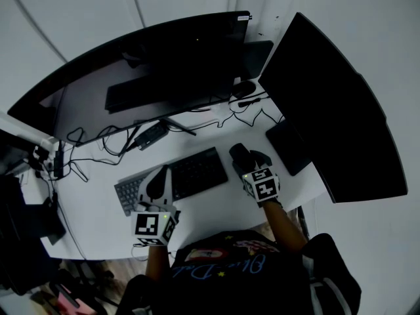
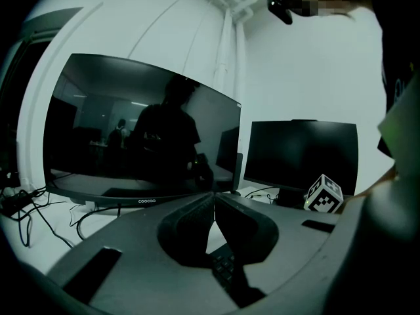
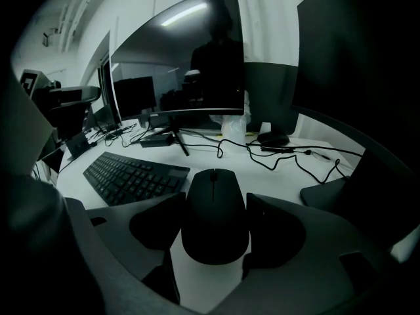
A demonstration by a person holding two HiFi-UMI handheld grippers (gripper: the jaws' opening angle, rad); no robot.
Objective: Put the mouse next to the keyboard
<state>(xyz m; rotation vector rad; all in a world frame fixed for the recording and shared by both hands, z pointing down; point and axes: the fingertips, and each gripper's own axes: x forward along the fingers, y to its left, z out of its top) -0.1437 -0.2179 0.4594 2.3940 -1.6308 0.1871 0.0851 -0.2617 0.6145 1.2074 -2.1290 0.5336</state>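
Right gripper view has the right tool [image 3: 216, 201] pinching the black mouse [image 3: 215, 225] across its flanks at mid-body, low over the white surface [image 3: 269, 176] in the lower middle of the frame, just right of the keyboard [image 3: 128, 176]. The left tool [image 2: 211, 201] hangs over the keyboard's left half, its jaws pressed together on nothing. I judge the mouse light and rigid but smooth and curved, so it could slip. The side hold, clear of wheel and buttons, suits it.
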